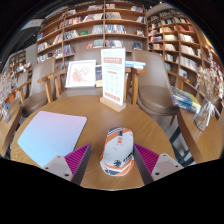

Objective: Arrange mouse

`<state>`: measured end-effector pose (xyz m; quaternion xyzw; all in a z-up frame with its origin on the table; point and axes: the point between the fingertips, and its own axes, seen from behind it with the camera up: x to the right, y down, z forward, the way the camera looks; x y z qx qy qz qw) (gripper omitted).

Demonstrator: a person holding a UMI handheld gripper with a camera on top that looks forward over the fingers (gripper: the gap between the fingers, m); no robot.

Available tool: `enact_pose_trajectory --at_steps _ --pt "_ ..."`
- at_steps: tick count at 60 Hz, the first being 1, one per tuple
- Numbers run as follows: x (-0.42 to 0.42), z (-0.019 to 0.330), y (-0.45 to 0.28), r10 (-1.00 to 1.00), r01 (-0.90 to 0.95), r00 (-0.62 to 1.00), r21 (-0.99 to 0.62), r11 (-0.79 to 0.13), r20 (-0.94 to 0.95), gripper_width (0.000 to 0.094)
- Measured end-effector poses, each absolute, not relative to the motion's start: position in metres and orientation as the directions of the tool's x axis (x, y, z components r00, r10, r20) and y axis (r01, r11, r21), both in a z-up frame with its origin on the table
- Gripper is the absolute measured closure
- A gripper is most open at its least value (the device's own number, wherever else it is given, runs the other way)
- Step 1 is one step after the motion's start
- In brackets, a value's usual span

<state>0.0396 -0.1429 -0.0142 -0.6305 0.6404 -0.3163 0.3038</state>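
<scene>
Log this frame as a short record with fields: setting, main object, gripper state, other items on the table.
setting: round wooden table in a room lined with bookshelves
main object: white and orange mouse, lying on the table
gripper: open, the mouse lies between its fingers with a gap at each side
mouse pad: pale, beside the mouse
sign: upright card beyond the mouse
chairs: beyond the table

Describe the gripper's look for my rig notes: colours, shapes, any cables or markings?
The gripper shows two dark grey fingers, each with a magenta pad with ridged texture on its inner face. No cables, markings, hand or sleeve are visible.
</scene>
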Motion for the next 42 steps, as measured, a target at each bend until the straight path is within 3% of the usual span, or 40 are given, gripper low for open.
enact_pose_trajectory --at_steps 20,24,27,34,42 --pt "0.066 -0.013 -0.129 -0.998 -0.588 0.065 -0.808 -0.048 0.012 0.0128" --pt "0.068 -0.012 -0.126 -0.997 -0.581 0.082 -0.812 -0.056 0.01 0.0243" --pt "0.07 -0.012 -0.129 -0.997 -0.58 0.078 -0.812 -0.062 0.021 0.0459" --pt "0.071 -0.006 -0.132 -0.996 -0.574 0.062 -0.814 -0.084 0.059 0.0493" --pt "0.069 0.041 -0.099 -0.996 -0.523 0.087 -0.849 -0.069 0.027 0.0497"
